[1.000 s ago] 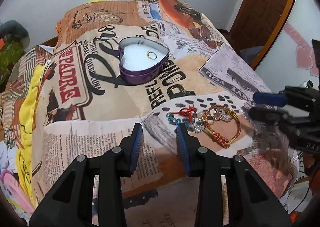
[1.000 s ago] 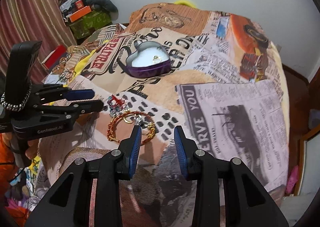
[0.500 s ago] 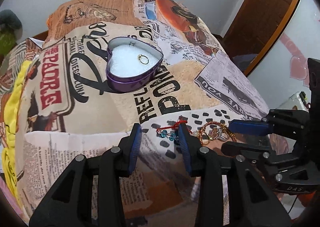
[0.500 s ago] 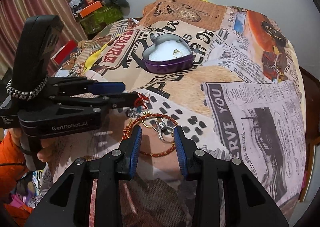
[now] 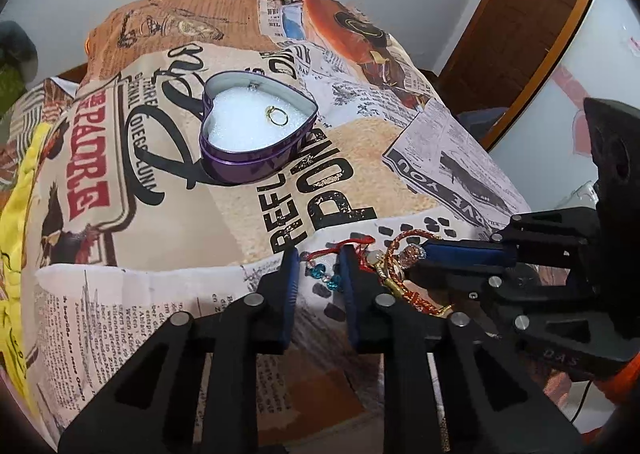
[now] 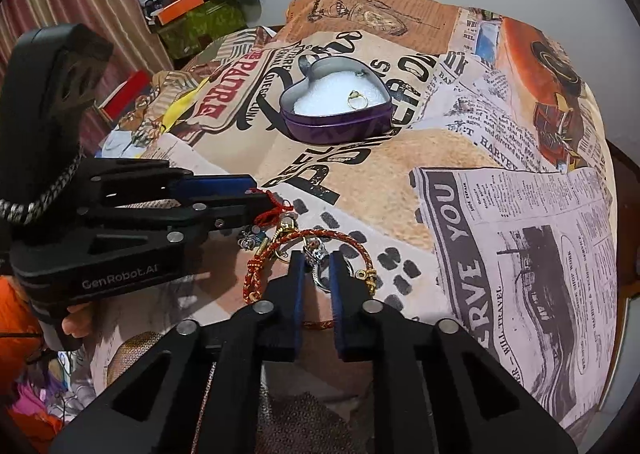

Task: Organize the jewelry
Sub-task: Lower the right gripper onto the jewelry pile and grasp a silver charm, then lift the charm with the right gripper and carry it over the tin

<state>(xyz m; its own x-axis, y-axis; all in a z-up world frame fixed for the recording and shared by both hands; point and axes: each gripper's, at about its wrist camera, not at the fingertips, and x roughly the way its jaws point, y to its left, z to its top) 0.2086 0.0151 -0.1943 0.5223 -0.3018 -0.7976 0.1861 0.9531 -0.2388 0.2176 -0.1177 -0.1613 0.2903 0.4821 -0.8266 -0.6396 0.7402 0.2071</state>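
Observation:
A purple heart-shaped tin (image 5: 256,157) (image 6: 340,125) with white foam holds a gold ring (image 5: 277,115) (image 6: 356,99). Nearer lies a jewelry pile: a red cord bracelet with blue beads (image 5: 324,274) (image 6: 272,209), a red-gold braided bangle (image 5: 404,286) (image 6: 320,238) and a silver ring (image 6: 316,254). My left gripper (image 5: 318,266) (image 6: 260,199) is open, its fingers on either side of the blue beads. My right gripper (image 6: 314,266) (image 5: 416,258) is open, its fingers on either side of the silver ring.
Everything lies on a bed with a newspaper-print cover (image 5: 180,221) (image 6: 500,213). A brown door (image 5: 520,33) stands at the right. Boxes and clutter (image 6: 188,13) sit by a striped curtain at the far left.
Both grippers have moved forward and down onto the jewelry pile, and each now has its fingers around a piece. The tin and gold ring have not moved.

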